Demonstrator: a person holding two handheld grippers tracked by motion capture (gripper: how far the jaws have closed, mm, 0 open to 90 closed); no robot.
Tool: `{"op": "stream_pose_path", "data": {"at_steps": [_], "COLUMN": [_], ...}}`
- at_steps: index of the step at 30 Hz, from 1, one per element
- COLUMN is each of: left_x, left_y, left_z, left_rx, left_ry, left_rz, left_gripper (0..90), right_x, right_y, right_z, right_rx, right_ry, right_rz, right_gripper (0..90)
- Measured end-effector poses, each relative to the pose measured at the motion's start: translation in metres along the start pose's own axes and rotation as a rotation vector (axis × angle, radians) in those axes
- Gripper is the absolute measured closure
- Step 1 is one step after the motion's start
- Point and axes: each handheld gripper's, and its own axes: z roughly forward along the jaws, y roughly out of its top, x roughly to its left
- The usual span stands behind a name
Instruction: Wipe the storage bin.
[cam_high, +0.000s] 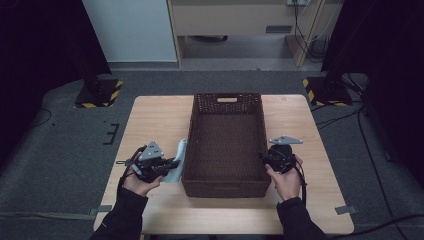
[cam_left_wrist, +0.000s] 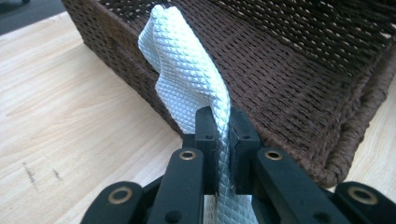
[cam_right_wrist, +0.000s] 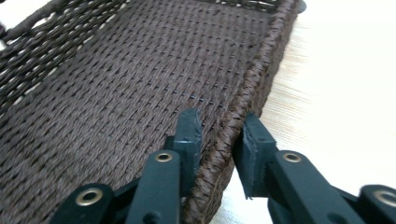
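- While the left hand-held gripper (cam_left_wrist: 223, 140) is clenched on a pale cloth (cam_left_wrist: 187, 79), the fabric rises from between its black jaws as a folded, standing strip with a fine diamond-quilted weave.
- The cloth's upper fold leans against the outer wall of the dark brown wicker basket (cam_left_wrist: 299, 70), which stands just ahead of this hand-held gripper; in the high view the cloth (cam_high: 178, 160) sits between the left hand-held gripper (cam_high: 170, 164) and the basket's near left wall (cam_high: 188, 150).
- The basket is rectangular, of tightly woven fibre with a braided rim and an open lattice band near the top; a slot handle is cut into its far end.
- The right hand-held gripper (cam_right_wrist: 219, 140) straddles the basket's braided rim (cam_right_wrist: 243, 102), one jaw inside, one outside; the outer pad stands a little off the weave, and whether the rim is truly pinched I cannot tell.
- Both rest over a light, straight-grained wooden counter (cam_high: 150, 120), smooth and matte, with a few small dark scuffs to the left of the left hand-held gripper.
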Motion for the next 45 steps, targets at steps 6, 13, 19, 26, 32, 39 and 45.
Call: {"op": "stream_pose_path", "data": {"at_steps": [6, 13, 19, 26, 32, 39, 45], "left_x": [-0.002, -0.001, -0.001, -0.003, -0.012, -0.015, -0.017], "left_y": [-0.027, -0.039, -0.019, 0.001, -0.019, -0.044, -0.023], "left_z": [0.020, 0.031, 0.009, -0.010, 0.005, 0.023, -0.001], "left_rx": [0.073, 0.121, 0.056, 0.031, 0.086, 0.154, 0.083], "left_ry": [-0.018, -0.019, 0.000, 0.017, -0.016, -0.040, -0.019], "left_rz": [-0.038, -0.054, -0.053, -0.038, -0.046, -0.082, -0.064], "left_gripper": [83.8, 83.9, 83.8, 83.9, 83.8, 83.9, 83.9], "right_x": [0.000, 0.000, -0.006, -0.009, -0.008, -0.002, 0.003], "right_y": [0.002, 0.001, 0.001, -0.002, -0.003, -0.001, 0.003], "right_z": [0.002, 0.001, -0.013, -0.027, -0.027, -0.012, -0.007], "right_rx": [-0.014, -0.039, -0.074, -0.068, -0.040, 0.009, 0.020], "right_ry": [-0.027, -0.022, 0.036, 0.068, 0.094, 0.062, -0.059], "right_rz": [0.049, 0.025, -0.004, -0.029, -0.026, -0.020, 0.003], "right_gripper": [74.2, 66.9, 58.7, 58.6, 60.4, 64.6, 73.8]}}
